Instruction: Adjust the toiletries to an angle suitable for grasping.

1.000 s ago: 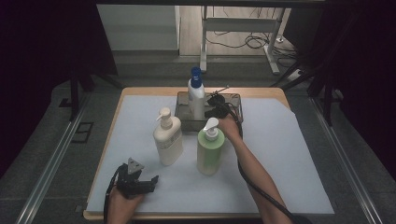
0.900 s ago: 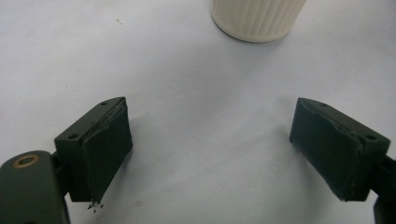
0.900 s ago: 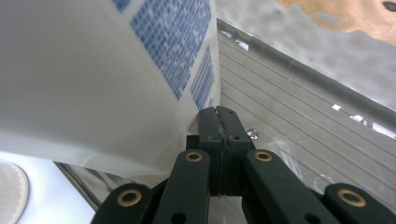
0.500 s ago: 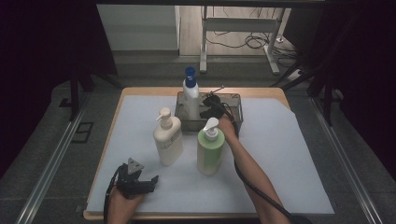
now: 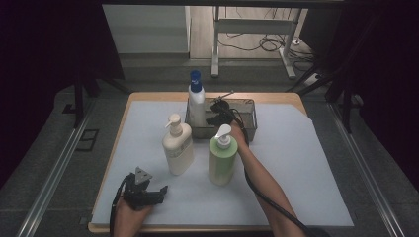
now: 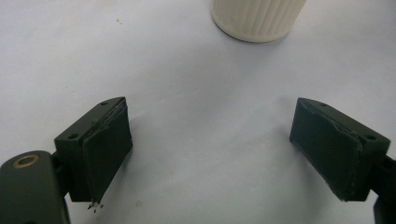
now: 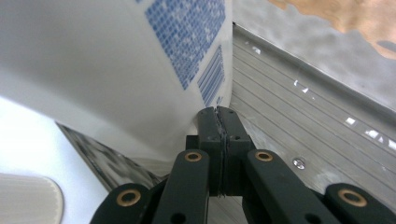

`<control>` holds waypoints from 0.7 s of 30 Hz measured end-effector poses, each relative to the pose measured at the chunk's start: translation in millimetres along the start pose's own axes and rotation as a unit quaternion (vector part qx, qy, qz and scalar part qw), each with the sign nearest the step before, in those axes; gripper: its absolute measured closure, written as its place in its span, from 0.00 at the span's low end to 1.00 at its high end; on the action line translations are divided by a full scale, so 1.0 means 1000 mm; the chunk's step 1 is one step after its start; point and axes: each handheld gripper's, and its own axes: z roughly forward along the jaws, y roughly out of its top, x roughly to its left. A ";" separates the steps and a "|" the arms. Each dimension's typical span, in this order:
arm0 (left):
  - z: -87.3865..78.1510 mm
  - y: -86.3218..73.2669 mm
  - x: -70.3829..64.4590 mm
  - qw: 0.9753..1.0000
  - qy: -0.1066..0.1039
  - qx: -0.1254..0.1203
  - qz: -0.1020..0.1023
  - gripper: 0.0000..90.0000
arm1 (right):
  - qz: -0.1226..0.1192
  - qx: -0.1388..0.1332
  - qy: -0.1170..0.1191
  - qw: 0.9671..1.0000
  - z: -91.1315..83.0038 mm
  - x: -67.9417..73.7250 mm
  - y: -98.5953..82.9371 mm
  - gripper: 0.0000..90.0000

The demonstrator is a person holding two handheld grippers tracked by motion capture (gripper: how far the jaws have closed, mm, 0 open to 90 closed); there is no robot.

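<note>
A white bottle (image 5: 196, 102) with a blue cap and blue printed label stands upright at the left end of a metal tray (image 5: 249, 120). The right gripper (image 5: 216, 112), forearm stretched across the table, presses its closed, empty jaws against the bottle's side. The left gripper (image 5: 157, 193) rests wide open near a cream pump bottle (image 5: 177, 146).

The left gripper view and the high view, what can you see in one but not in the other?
Left gripper view alone: the inner pads of the left gripper, jaws wide apart over the white sheet. High view alone: the green pump bottle, the blue-capped bottle standing in the metal tray, and the right gripper beside it. Both: the cream pump bottle, though the gripper view catches just its ribbed base.
</note>
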 end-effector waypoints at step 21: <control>0.000 0.000 0.000 1.000 0.001 0.000 0.002 0.14 | -0.021 -0.005 0.017 1.000 0.003 0.011 0.007 1.00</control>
